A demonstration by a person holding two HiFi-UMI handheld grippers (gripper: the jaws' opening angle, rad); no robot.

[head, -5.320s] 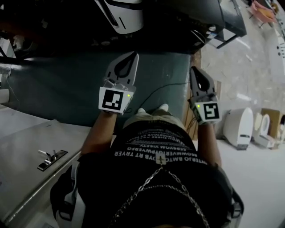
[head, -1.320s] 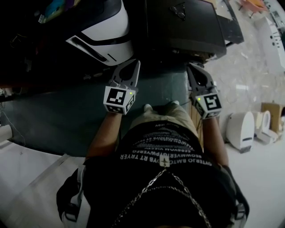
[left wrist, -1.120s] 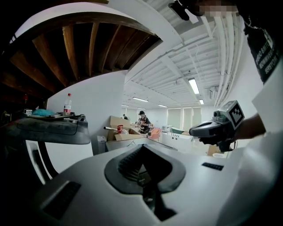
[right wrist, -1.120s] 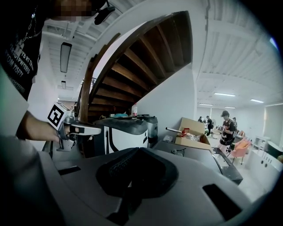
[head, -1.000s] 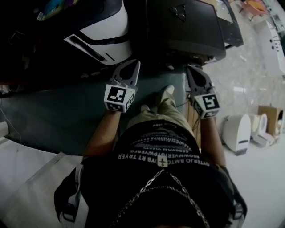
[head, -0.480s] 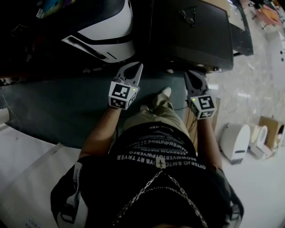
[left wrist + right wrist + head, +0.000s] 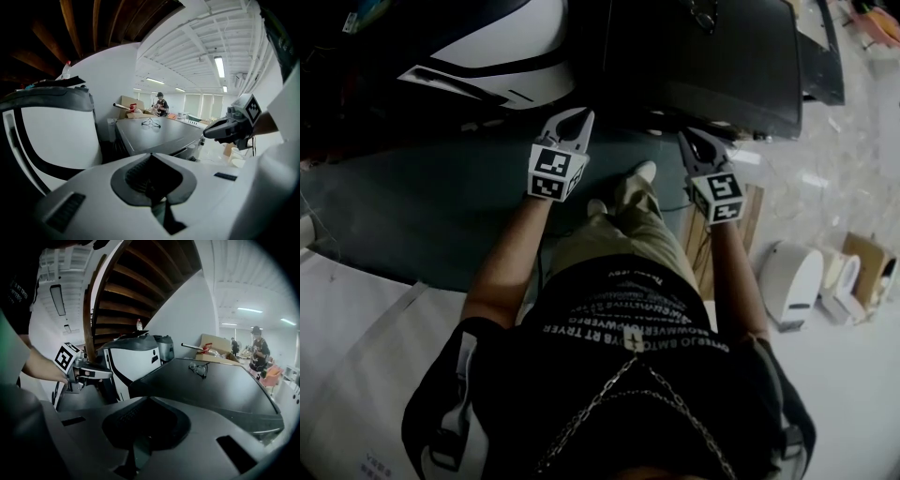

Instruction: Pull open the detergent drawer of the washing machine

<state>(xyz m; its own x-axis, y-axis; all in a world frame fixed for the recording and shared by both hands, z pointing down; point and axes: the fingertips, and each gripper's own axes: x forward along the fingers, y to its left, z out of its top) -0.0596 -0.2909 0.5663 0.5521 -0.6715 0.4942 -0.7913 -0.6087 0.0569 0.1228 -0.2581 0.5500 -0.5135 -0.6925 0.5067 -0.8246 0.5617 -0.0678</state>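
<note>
Dark floor mat (image 7: 412,216) mid frame, white machine (image 7: 502,42) upper left. Closed tight, empty: left gripper (image 7: 574,122), right gripper (image 7: 690,142).

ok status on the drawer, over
Both shut and empty: left gripper, right gripper. No detergent drawer in view; dark flat-topped machine ahead. Eyeglasses on its top, nothing seen blocking.

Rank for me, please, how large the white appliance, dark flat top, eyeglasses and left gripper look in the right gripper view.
1. dark flat top
2. white appliance
3. left gripper, probably nearer the camera, so its look may flatter it
4. eyeglasses, clearly smallest
</note>
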